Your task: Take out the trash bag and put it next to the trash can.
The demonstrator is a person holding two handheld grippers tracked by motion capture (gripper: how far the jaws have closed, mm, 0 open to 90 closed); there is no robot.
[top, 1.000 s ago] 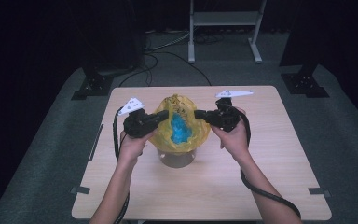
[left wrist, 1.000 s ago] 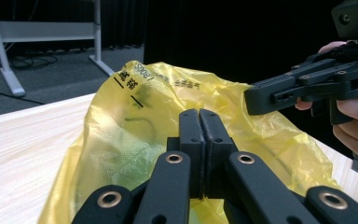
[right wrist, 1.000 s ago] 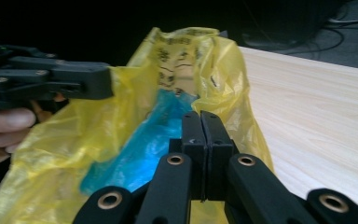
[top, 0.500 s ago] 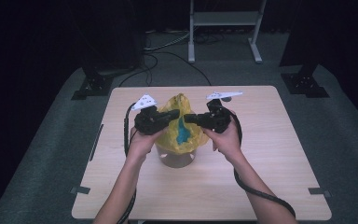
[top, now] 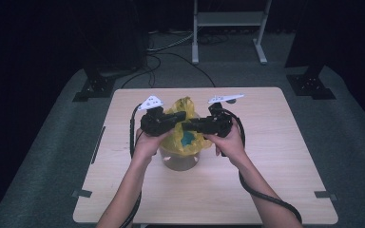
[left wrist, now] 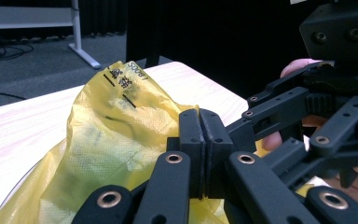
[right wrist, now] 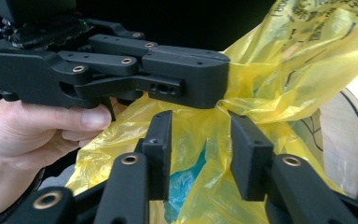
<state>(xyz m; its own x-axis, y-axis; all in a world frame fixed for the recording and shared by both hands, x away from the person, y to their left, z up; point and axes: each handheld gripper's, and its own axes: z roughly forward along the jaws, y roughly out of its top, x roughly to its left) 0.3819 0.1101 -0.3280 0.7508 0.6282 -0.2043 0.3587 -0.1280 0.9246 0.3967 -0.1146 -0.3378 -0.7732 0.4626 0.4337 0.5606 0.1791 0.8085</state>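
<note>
While we work over the counter point(top: 275, 190), our left gripper point(top: 179, 115) has its fingers point(left wrist: 191, 140) pressed fully together on a gathered fold of the yellow bag point(top: 185, 105), which bunches up beside and behind them in the left gripper view point(left wrist: 116, 135). Seen from the right gripper view, those same clamped fingers point(right wrist: 191, 79) lie level just above our right fingers, with the bag's plastic pinched at their tip and spreading out beyond it point(right wrist: 279, 70).

Our right gripper point(top: 186, 127) points toward the left one from the opposite side, the two sets of fingers nearly meeting over the bag. Its fingers point(right wrist: 161, 149) have just been opening and now stand about halfway apart; crumpled yellow plastic lies between them, but the pads do not press on it. Below and between these fingers a blue thing point(right wrist: 186, 186) shows through the plastic inside the bag, visible from above as a blue patch point(top: 188, 140) just under the fingertips.

The bag sits in a round clear container point(top: 180, 161) directly beneath both pairs of fingers, its rim showing to the far side of our right fingers point(right wrist: 354, 140). Each of our hands grips its tool from behind, the left hand point(top: 147, 142) and right hand point(top: 228, 142) on either side of the container.
</note>
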